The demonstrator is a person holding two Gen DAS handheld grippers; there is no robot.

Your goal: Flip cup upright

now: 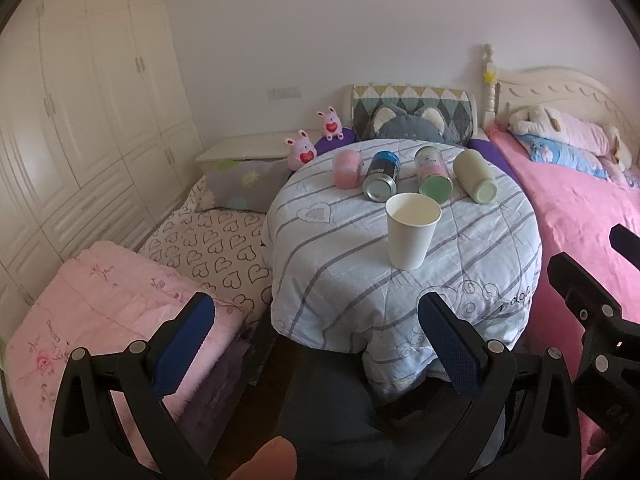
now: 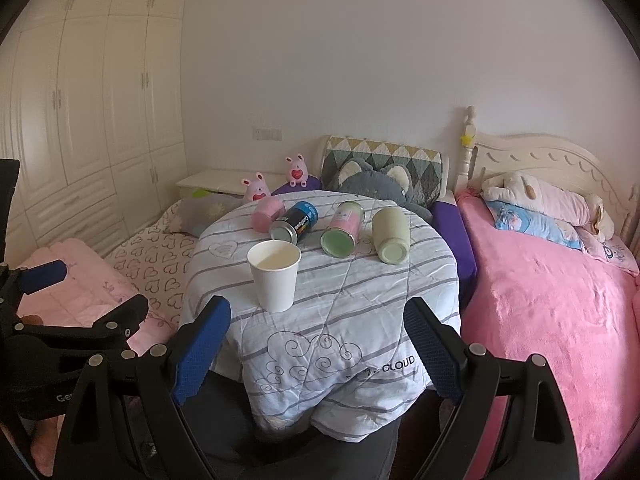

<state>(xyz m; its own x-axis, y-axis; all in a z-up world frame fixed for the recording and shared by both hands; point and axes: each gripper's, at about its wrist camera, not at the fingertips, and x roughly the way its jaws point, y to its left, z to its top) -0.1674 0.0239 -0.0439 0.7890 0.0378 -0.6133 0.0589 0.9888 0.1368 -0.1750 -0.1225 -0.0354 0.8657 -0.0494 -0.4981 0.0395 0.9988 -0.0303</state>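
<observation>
A white paper cup (image 1: pixel 412 232) stands upright, mouth up, on a round table covered by a striped quilt (image 1: pixel 328 248). It also shows in the right wrist view (image 2: pixel 275 276). My left gripper (image 1: pixel 316 344) is open and empty, held low in front of the table's near edge, well short of the cup. My right gripper (image 2: pixel 318 354) is open and empty too, at the near edge of the quilt (image 2: pixel 360 300), the cup just beyond its left finger. The right gripper shows at the right edge of the left wrist view (image 1: pixel 592 300).
Behind the cup lie several containers on their sides: a pink one (image 1: pixel 346 168), a dark can (image 1: pixel 382 176), a green-bottomed jar (image 1: pixel 432 174) and a pale green jar (image 1: pixel 476 176). A pink bed (image 1: pixel 580 216) is right, folded bedding (image 1: pixel 120 304) left, wardrobes (image 1: pixel 80 120) far left.
</observation>
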